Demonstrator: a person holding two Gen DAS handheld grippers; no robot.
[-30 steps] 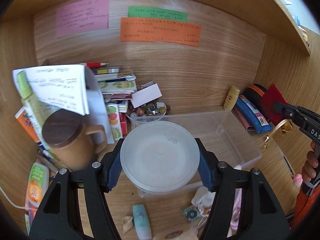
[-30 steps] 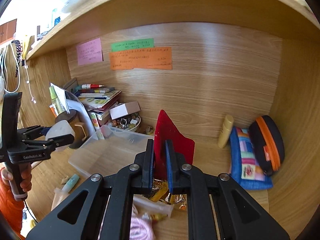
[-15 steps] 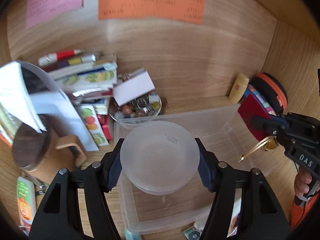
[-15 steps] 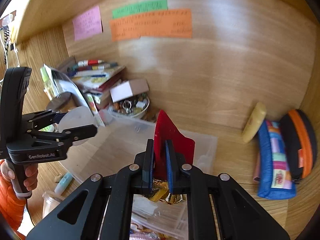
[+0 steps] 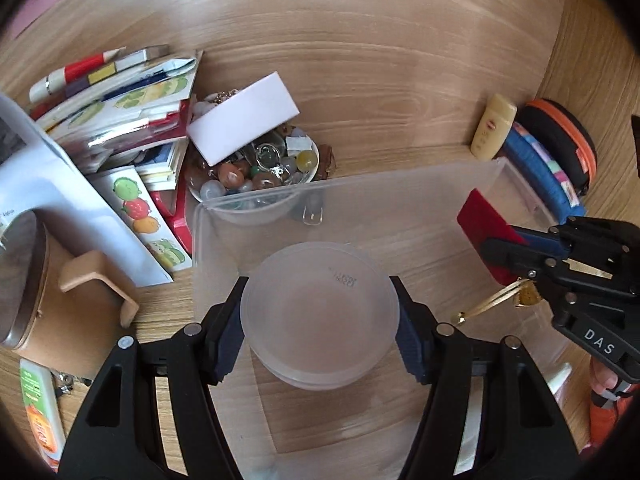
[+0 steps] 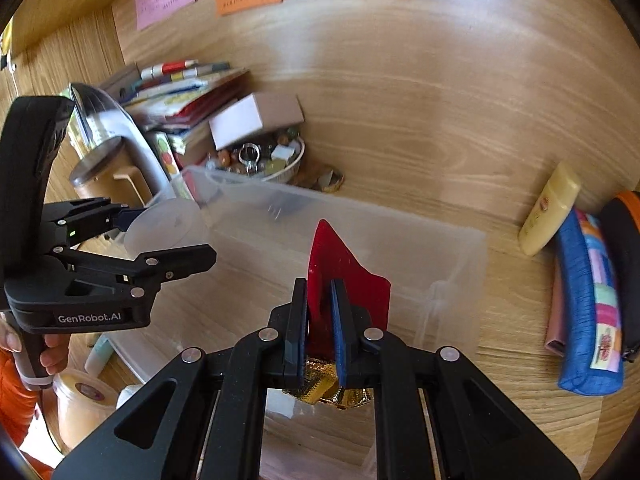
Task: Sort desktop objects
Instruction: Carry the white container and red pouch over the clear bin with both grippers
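Note:
My left gripper is shut on a round translucent plastic container and holds it over the left part of a clear plastic bin. My right gripper is shut on a red card with a gold ornament and holds it above the bin's near right part. In the left wrist view the right gripper and its red card are at the right, over the bin. In the right wrist view the left gripper and its container are at the left.
A bowl of beads and trinkets with a white box on it stands behind the bin. Stacked books and a brown lidded mug are at the left. A yellow tube, blue pencil case and black-orange pouch are at the right.
Both grippers moved forward and down over the clear bin, each still holding its object. The container now hangs inside the bin's outline and the red card is over its right side.

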